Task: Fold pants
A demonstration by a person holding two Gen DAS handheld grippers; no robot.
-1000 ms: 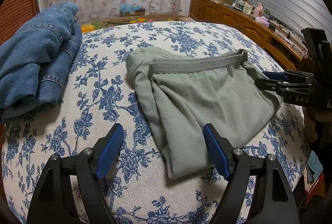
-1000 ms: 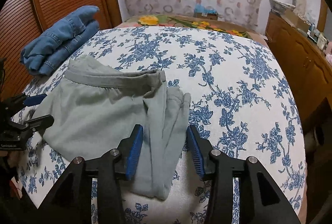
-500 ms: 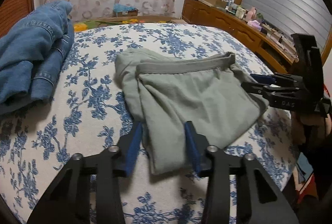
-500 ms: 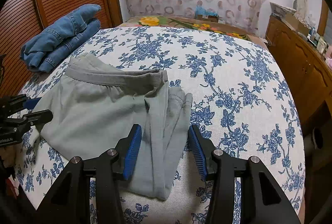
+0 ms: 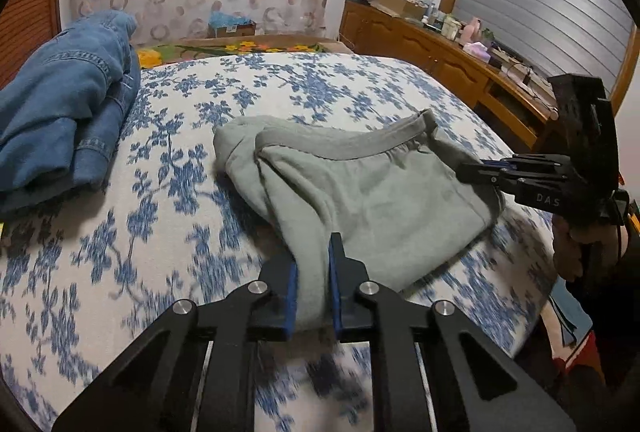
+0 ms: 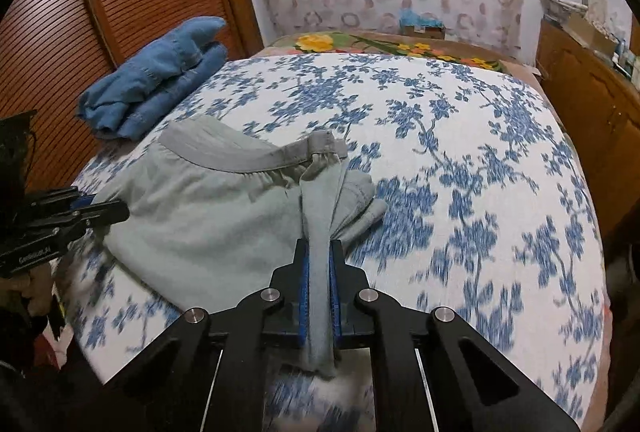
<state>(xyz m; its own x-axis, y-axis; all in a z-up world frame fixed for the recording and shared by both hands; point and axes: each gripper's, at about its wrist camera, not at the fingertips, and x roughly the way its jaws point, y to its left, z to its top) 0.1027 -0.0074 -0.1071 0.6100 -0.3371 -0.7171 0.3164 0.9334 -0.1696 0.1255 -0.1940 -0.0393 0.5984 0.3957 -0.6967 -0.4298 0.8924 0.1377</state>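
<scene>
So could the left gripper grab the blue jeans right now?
Probably not yet. The left gripper has just been closing and is shut on the near edge of the grey-green cotton pants, so it is busy. The folded blue denim jeans lie apart at the bed's left side, uncovered.

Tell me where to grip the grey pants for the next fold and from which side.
Grip the grey pants at the near folded edge, one corner per gripper, coming from the near bedside. That edge lies bunched and free; both jaws, having just closed, already pinch it there.
</scene>
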